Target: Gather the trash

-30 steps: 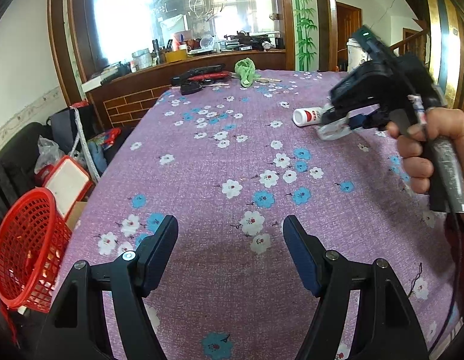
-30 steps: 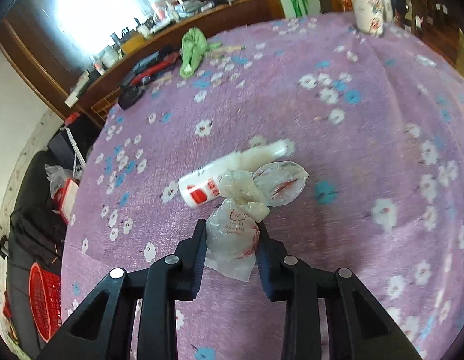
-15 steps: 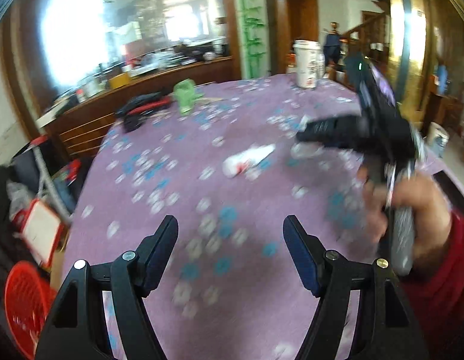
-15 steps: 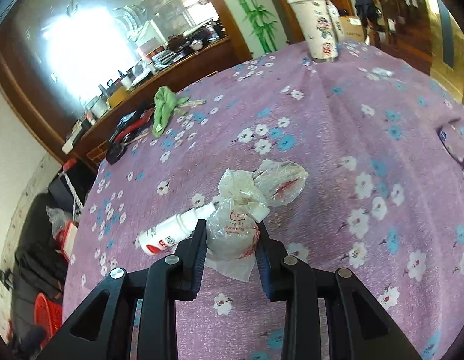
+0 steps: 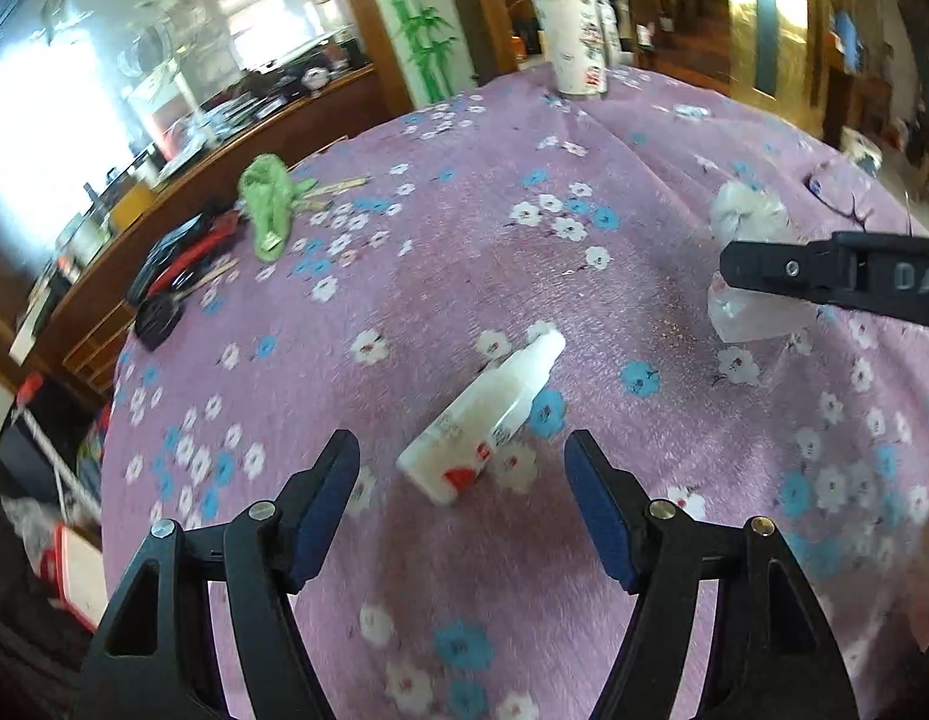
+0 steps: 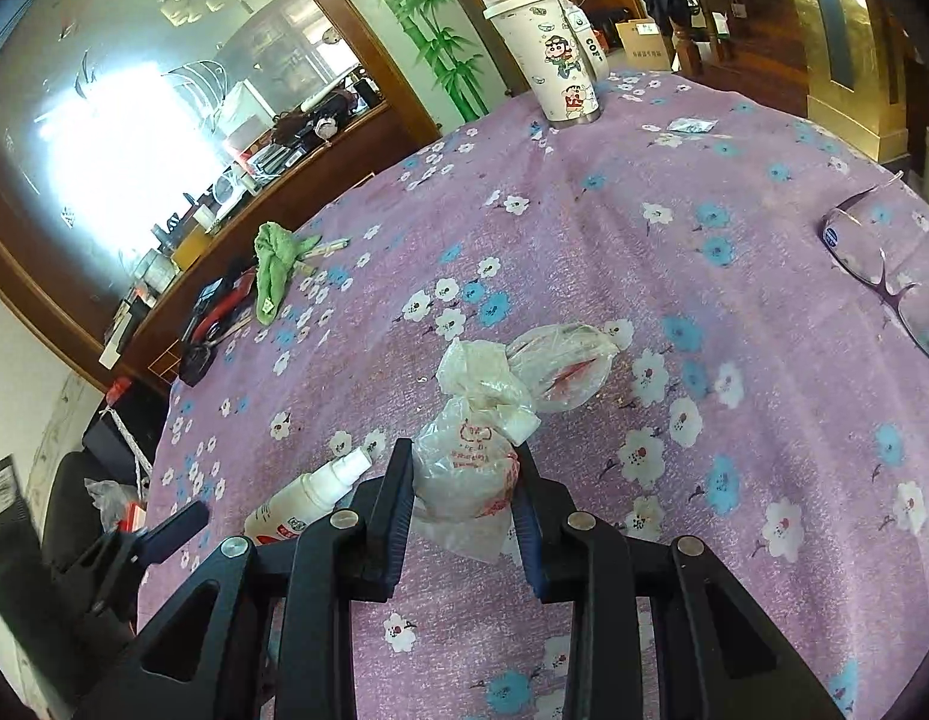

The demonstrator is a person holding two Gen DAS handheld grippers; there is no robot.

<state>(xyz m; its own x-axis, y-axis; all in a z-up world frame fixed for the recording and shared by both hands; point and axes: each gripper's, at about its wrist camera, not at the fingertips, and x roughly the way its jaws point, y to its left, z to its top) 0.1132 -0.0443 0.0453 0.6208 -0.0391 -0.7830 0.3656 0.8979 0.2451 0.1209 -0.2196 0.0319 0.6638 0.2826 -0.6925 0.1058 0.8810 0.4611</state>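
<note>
The right gripper [image 6: 464,501] pinches the crumpled plastic bag [image 6: 464,468]; the left gripper [image 5: 461,501] gapes, empty, over the white bottle [image 5: 485,420] on the tablecloth [image 5: 404,276] — it should straddle the body squarely before closing

The left tongs [image 5: 461,495] stand wide apart over the tabletop [image 5: 440,276], which wears a purple cloth printed with white and blue flowers. A white plastic bottle [image 5: 485,420] with a red mark near its base lies on its side on the cloth just ahead of the two blue pads, its narrow cap pointing up and to the right; nothing sits between the pads. At the right edge the black right tongs [image 5: 728,267] reach in from the side, with crumpled clear plastic bags [image 5: 743,216] showing above and below them. Farther back lie a green cloth [image 5: 269,204] and a black and red tool [image 5: 182,270], well apart from the bottle. A tall white cup [image 5: 569,36] stands upright at the far edge.
</note>
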